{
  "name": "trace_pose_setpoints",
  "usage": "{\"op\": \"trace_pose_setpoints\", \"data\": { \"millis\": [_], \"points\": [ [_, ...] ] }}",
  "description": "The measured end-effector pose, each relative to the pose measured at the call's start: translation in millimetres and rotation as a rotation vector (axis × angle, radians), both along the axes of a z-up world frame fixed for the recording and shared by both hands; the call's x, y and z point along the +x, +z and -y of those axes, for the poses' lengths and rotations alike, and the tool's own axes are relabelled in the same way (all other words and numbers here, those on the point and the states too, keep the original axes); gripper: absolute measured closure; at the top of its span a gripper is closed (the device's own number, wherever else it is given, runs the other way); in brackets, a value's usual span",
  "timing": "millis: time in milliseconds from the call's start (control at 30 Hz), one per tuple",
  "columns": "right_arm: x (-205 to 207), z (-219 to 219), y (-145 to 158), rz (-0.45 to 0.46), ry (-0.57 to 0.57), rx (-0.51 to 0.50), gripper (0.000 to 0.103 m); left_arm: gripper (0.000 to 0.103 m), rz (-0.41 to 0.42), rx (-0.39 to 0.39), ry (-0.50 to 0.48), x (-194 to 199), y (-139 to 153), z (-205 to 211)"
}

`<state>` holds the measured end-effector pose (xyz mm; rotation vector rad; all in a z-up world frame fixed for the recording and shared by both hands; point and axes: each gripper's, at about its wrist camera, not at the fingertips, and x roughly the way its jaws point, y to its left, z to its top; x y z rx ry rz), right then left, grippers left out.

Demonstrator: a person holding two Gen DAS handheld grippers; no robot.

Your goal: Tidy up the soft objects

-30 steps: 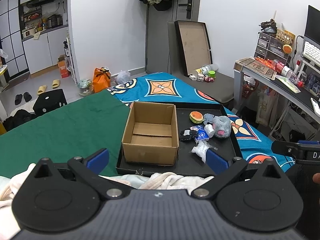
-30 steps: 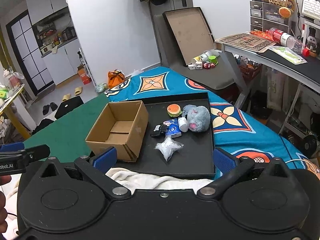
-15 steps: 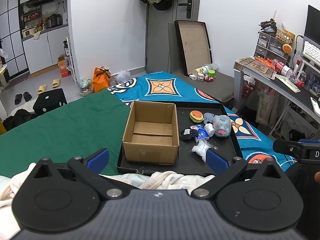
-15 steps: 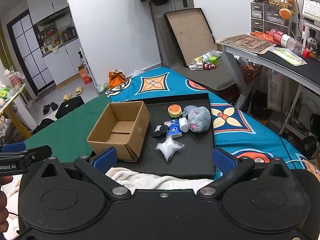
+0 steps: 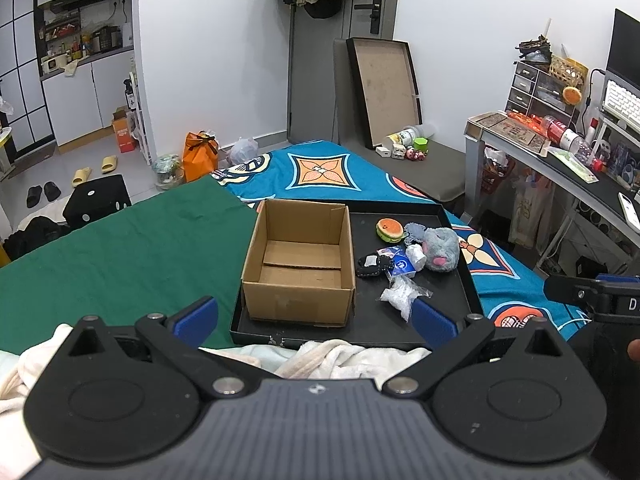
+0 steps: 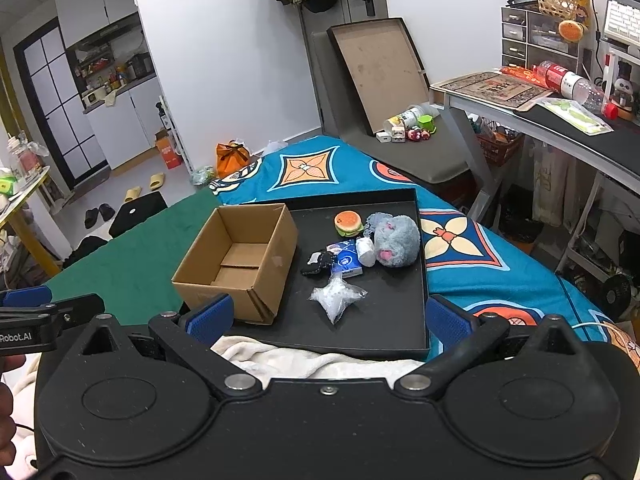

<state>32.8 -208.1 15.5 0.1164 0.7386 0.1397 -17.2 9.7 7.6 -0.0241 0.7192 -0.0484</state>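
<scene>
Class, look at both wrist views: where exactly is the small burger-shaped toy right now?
The burger toy lies on the black tray, toward its far edge, right of the cardboard box and just left of the grey plush mouse; both views show it.

The left black two-finger gripper with blue pads (image 5: 314, 316) fills the lower part of its own view, jaws spread wide, holding nothing. The right black two-finger gripper with blue pads (image 6: 330, 318) sits likewise, jaws wide apart and empty.

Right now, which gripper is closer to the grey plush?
Right, probably. The right gripper sits back from the plush, roughly facing it; the left gripper faces the box, plush off to its right.
</scene>
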Motion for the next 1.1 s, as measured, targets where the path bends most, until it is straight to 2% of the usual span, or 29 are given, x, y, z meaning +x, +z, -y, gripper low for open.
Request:
{"op": "trace_pose_setpoints", "data": {
  "millis": [633, 1100],
  "points": [
    [2.7, 1.5, -4.8, -0.002, 0.003, 0.017, 0.0, 0.001, -0.019, 0.01, 0.014, 7.8, -2.3, -0.7],
    [18.1, -0.5, -18.4, -0.035, 0.011, 0.014, 0.0, 0.001, -0.047, -0.007, 0.038, 27.9, -20.1, -11.3]
  ]
}}
